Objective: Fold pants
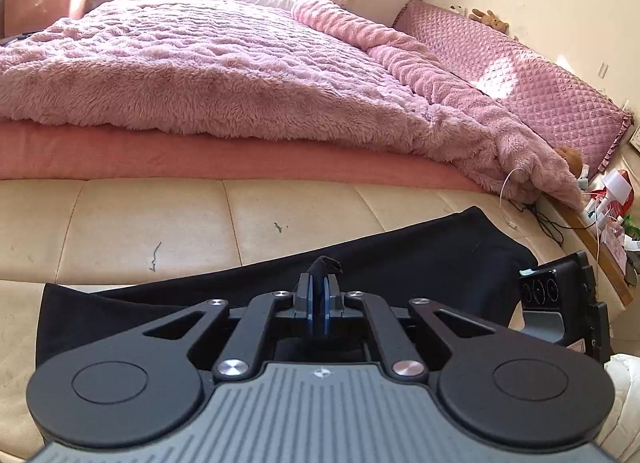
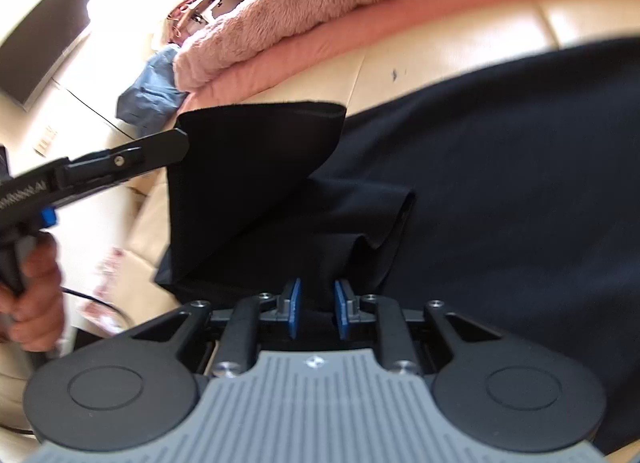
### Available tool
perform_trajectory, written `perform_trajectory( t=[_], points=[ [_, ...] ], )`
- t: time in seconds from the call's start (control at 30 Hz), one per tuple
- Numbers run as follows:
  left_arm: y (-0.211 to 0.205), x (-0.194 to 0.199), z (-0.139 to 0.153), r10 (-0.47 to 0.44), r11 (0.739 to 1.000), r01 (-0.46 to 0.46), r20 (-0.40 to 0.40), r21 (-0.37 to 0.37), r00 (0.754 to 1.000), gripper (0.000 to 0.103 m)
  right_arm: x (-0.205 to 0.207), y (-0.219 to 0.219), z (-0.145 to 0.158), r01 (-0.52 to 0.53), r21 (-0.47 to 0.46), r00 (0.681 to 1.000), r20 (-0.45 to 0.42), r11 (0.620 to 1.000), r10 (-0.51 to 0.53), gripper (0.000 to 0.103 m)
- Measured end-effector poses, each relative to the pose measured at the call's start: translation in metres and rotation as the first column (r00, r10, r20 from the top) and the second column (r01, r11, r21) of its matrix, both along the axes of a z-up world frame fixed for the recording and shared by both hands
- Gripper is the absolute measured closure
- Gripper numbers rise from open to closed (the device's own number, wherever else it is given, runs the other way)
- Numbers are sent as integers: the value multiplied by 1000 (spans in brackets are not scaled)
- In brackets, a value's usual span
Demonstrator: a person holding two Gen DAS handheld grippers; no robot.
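Seen from the left wrist, the black pants (image 1: 360,263) lie in a long strip running left to right across the cream bench (image 1: 140,223), their long axis crosswise to the left gripper (image 1: 319,291). That strip reaches well out to either side of the fingers and ends in a rounded corner far to the right, just short of the right gripper's body (image 1: 560,303) at the picture's edge. The left gripper's blue pads (image 1: 310,303) are pressed together on a small peak of the black cloth that pokes up between them, so it is clamped on the pants. Ahead of it, past the bench, a fluffy pink blanket (image 1: 200,75) covers the bed. In the right wrist view, the left gripper (image 2: 176,143) comes in from the left, held by a hand (image 2: 36,295), its tip at the corner of a raised flap of the pants (image 2: 500,203). That flap stands up just ahead and left of the right gripper (image 2: 318,307), while the rest spreads flat ahead and to the right. The right gripper's blue pads (image 2: 295,309) stand apart, with a dark fold of cloth sitting in the gap between them; whether they touch it cannot be told.
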State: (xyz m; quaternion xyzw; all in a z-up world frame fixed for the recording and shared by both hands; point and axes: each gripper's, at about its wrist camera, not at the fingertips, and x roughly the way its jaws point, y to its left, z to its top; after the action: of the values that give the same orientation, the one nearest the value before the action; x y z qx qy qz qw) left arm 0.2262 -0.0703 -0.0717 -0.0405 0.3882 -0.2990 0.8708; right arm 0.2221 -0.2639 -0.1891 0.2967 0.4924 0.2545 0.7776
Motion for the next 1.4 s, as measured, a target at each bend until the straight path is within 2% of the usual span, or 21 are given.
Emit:
perform_trajectory(
  t=[0.1, 0.13, 0.27, 0.37, 0.47, 0.73, 0.83, 0.93, 1.07, 1.17, 1.2, 1.23, 1.33, 1.37, 1.4],
  points=[
    [-2, 0, 1, -8, 1000, 8, 2, 3, 1000, 99, 0, -8, -7, 24, 57, 999, -49, 998, -21, 95],
    [-2, 0, 1, -10, 1000, 10, 1, 4, 1000, 99, -1, -11, -5, 34, 82, 998, -56, 996, -29, 102],
    [-4, -2, 3, -40, 999, 40, -13, 3, 999, 99, -7, -16, 14, 11, 131, 1000, -19, 991, -9, 103],
    [-10, -3, -4, -82, 996, 83, -53, 14, 995, 99, -10, -10, 15, -40, 26, 998, -39, 999, 41, 103],
    [-23, -10, -16, -126, 991, 130, -91, 40, 988, 99, -14, -3, 10, -50, -41, 997, -64, 998, 48, 103],
    [-49, -20, -58, -150, 979, 173, -191, 106, 970, 99, -26, 11, 14, -56, -117, 997, -66, 992, 48, 103],
    [-50, -22, -64, -129, 983, 151, -189, 108, 973, 99, -28, 16, 15, -47, -125, 997, -64, 991, 39, 103],
    [-48, -25, -59, -140, 985, 155, -172, 79, 975, 99, -25, 22, 17, -42, -142, 998, -57, 989, 34, 103],
    [-55, -24, -75, -175, 971, 206, -223, 124, 959, 98, -18, 11, 14, -41, -155, 998, -55, 987, 33, 103],
    [-46, -20, -79, -152, 983, 174, -274, 57, 949, 92, -21, 8, 15, -42, -164, 998, -53, 986, 34, 103],
    [-43, -19, -80, -154, 985, 170, -298, 28, 942, 84, -21, 10, 16, -46, -174, 998, -49, 984, 38, 103],
    [-40, -19, -80, -159, 985, 171, -312, 11, 937, 80, -23, 11, 19, -53, -187, 998, -44, 981, 45, 103],
    [-34, -22, -77, -204, 978, 208, -333, -24, 920, 77, -27, 10, 30, -43, -224, 999, -30, 974, 37, 100],
    [-33, -25, -74, -216, 975, 220, -327, -27, 920, 76, -29, 7, 33, -24, -224, 1000, -24, 974, 19, 95],
    [-29, -27, -68, -211, 976, 217, -301, -13, 930, 76, -31, 3, 36, 3, -220, 1000, -17, 975, -7, 92]
  ],
)
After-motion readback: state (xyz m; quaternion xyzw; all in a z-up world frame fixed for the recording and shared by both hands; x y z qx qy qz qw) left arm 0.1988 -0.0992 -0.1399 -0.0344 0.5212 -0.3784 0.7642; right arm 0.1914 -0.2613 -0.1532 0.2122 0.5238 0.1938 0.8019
